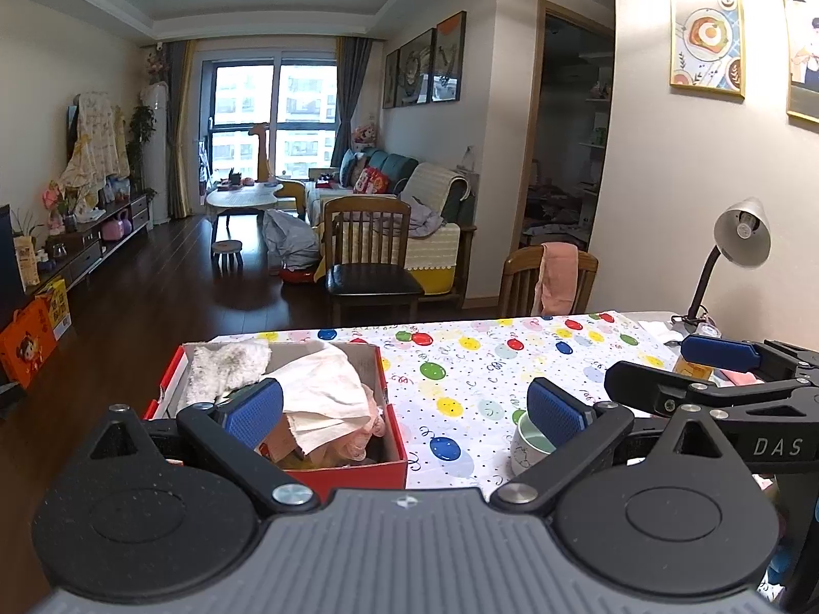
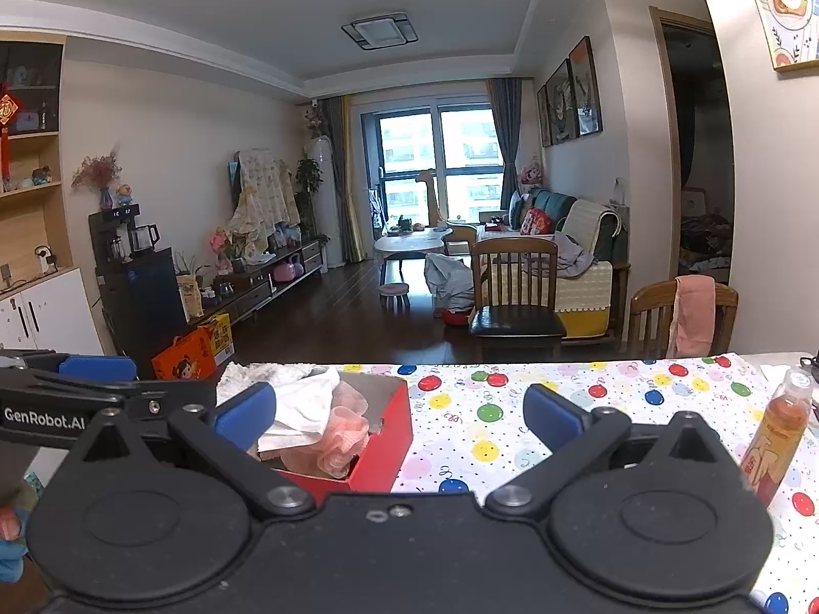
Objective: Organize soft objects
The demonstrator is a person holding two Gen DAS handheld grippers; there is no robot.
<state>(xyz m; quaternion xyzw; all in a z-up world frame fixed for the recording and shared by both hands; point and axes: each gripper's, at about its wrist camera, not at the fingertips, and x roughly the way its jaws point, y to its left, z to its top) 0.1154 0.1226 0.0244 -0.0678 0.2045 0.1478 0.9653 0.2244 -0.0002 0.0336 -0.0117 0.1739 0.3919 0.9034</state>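
A: How far along are you?
B: Cloths point(image 1: 322, 389) already sit in the red box point(image 1: 358, 473) on the table point(image 1: 512, 358). Both your jaws are released, empty. No loose soft items visible.

Left gripper point(image 1: 404, 412) fingers spread, empty; right gripper point(image 2: 402, 417) likewise.

"DAS" and "GenRobot.AI" on gripper arms point(image 1: 778, 446)
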